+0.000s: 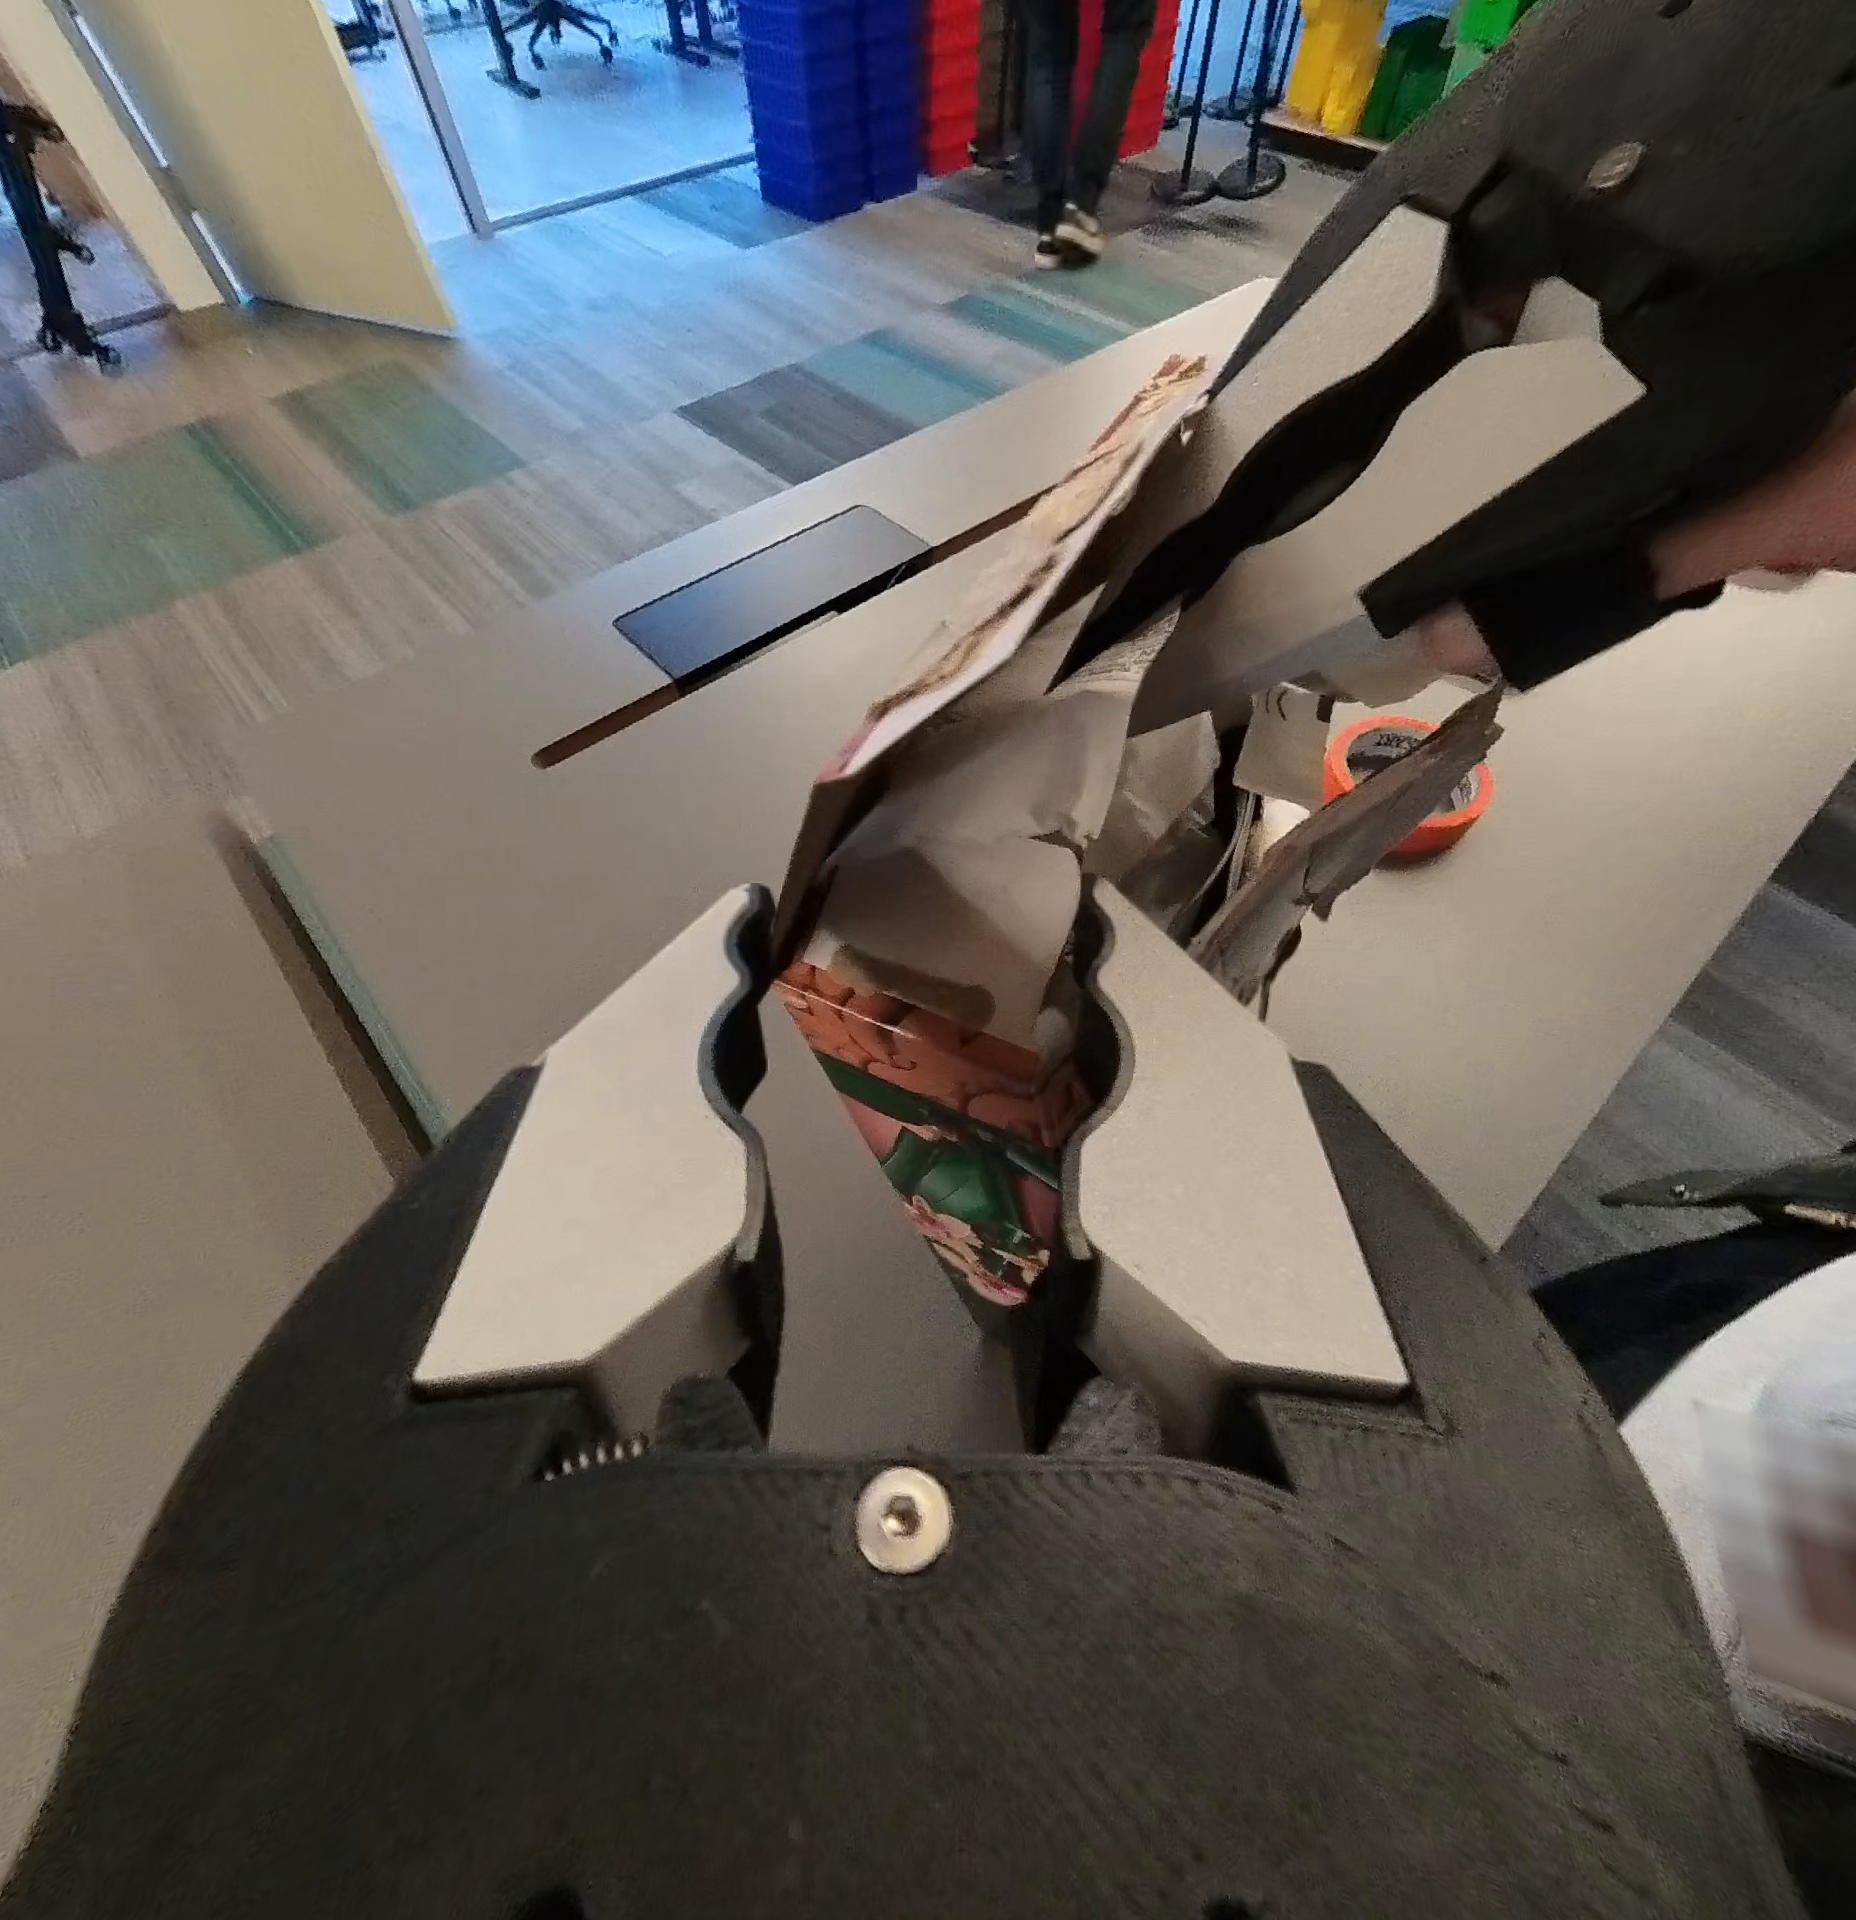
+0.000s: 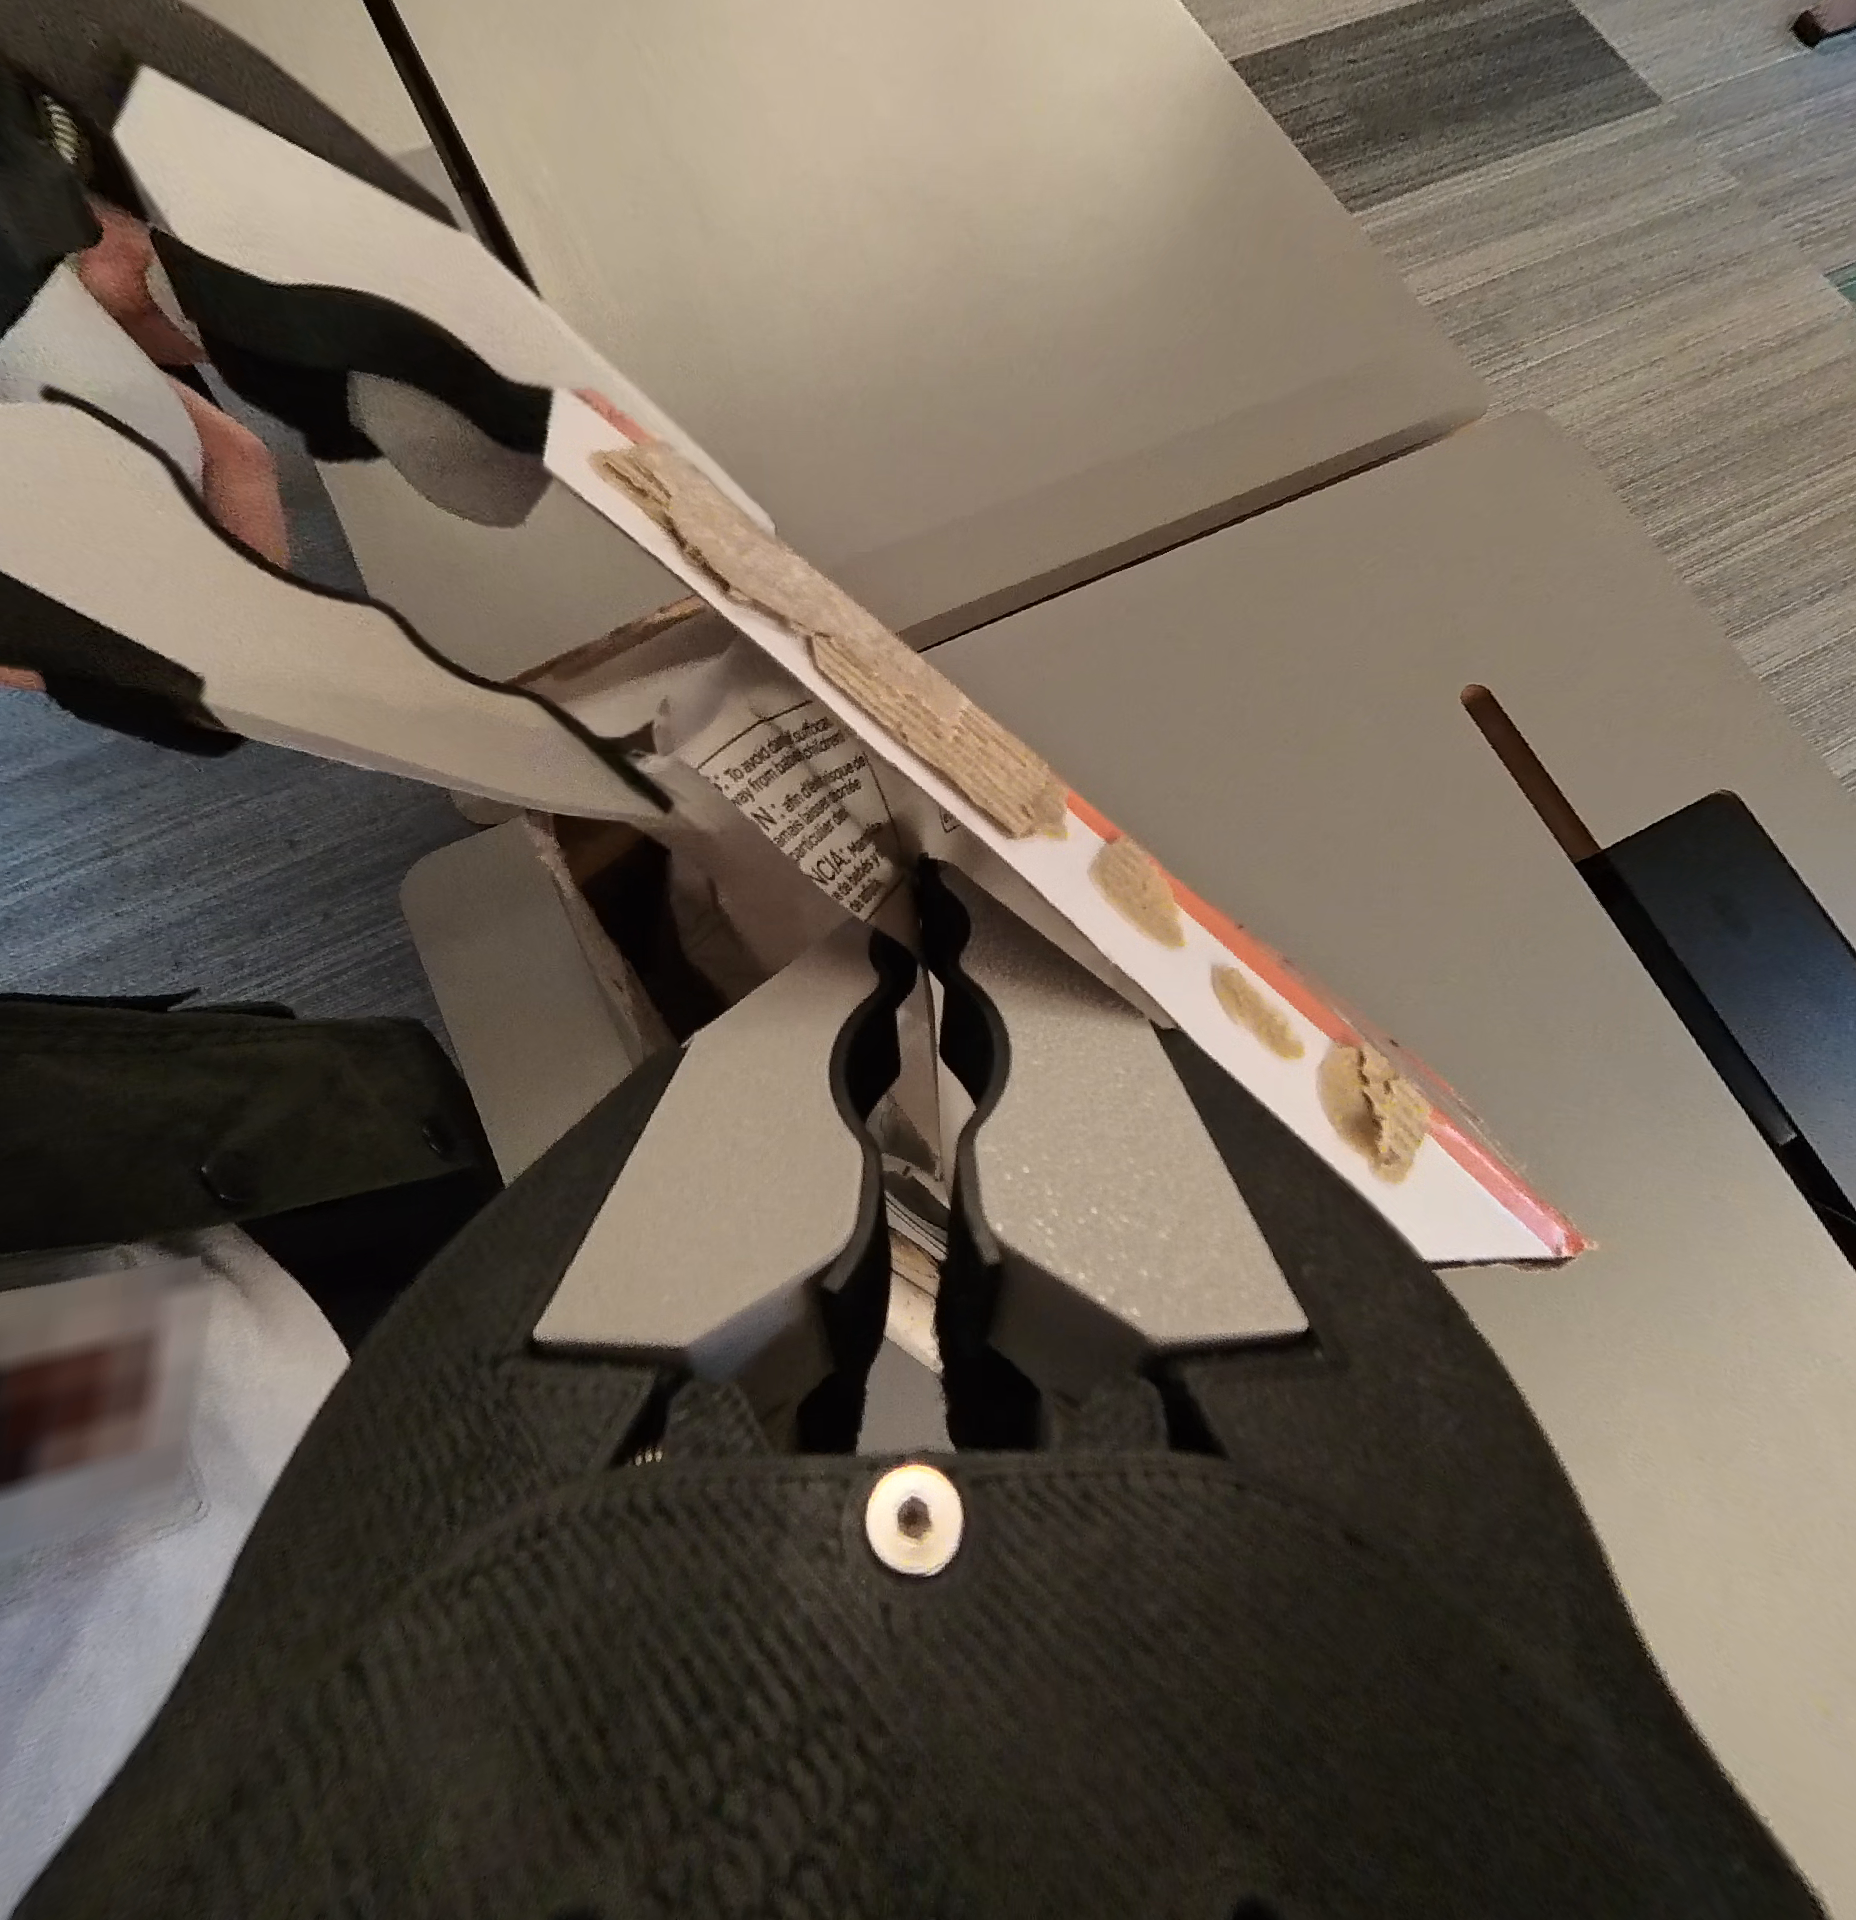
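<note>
My left gripper is shut on a colourful cardboard box, gripping it near its open top above the grey table. A white inner bag sticks out of the box, and the box's long top flap stands up. The right gripper reaches in from the upper right to the bag. In the right wrist view my right gripper is shut on a thin edge of the bag. The flap, with torn glue patches, crosses diagonally. The left gripper comes in from the upper left.
An orange tape roll and a torn brown cardboard strip lie on the table behind the box. A black inset panel sits in the tabletop and also shows in the right wrist view. Stacked blue crates and a walking person are far off. There is about 5 cm between the tips of the two grippers.
</note>
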